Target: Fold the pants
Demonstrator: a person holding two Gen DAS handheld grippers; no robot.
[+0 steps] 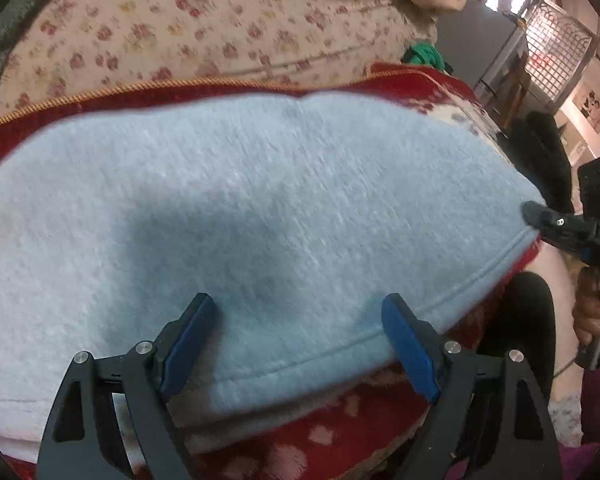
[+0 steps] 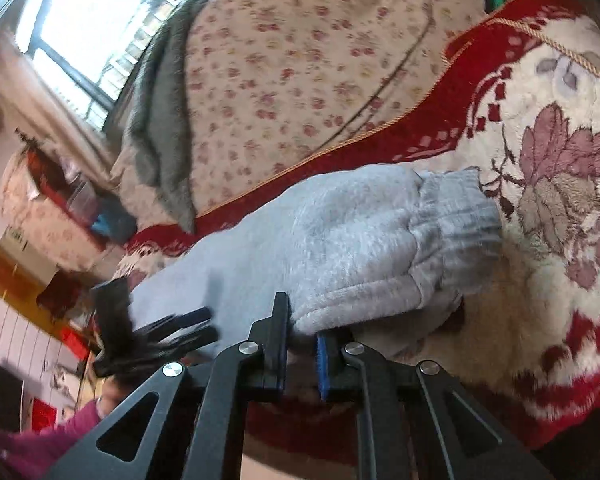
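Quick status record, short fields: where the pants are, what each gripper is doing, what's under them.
garment: light grey fleece pants, lying flat, ribbed cuffs at the far end in the right wrist view
surface: red and cream floral blanket
left gripper: open, fingers spread over the stitched edge of the pants, not clamped
right gripper: jaws narrowed around the pants' near edge; contact not clear
background: floral bedding, green item

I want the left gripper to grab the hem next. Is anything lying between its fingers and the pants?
Nothing visible. The open left gripper hangs right over the grey pants, its fingers straddling the stitched hem, with no other item between them.
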